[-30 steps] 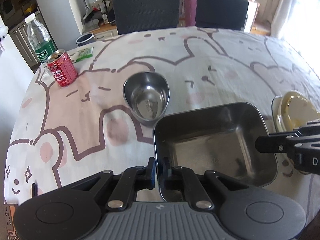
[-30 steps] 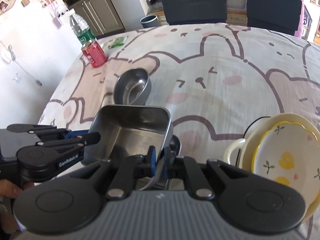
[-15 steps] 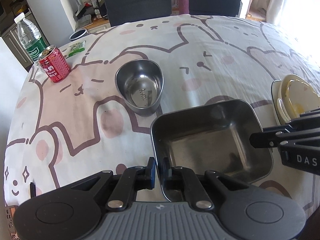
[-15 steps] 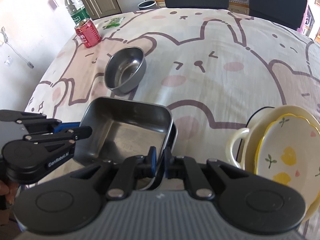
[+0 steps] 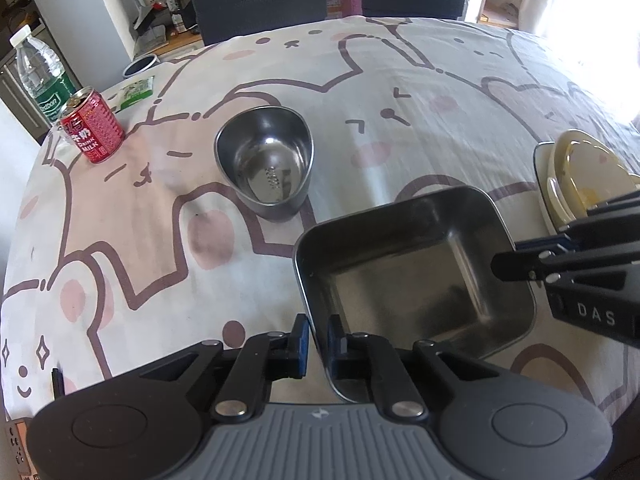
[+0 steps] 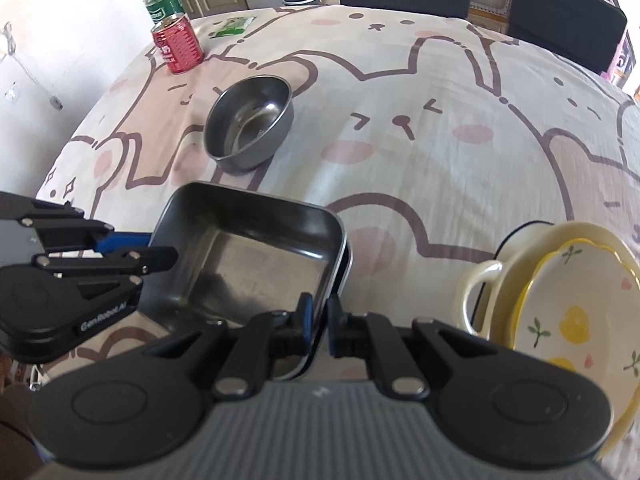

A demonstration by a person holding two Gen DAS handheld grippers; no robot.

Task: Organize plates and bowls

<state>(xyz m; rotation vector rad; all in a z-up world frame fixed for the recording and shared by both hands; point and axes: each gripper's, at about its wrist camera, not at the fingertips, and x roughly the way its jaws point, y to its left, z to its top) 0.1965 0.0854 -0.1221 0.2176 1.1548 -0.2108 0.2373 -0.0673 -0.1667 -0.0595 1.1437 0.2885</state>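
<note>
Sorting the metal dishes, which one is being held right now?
The square steel tray, gripped at opposite rims by both grippers; the rounded steel bowl sits free on the tablecloth.

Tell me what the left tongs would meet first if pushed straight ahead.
Probably the oval steel bowl, beyond the square steel tray the left tongs grip; depth is uncertain.
</note>
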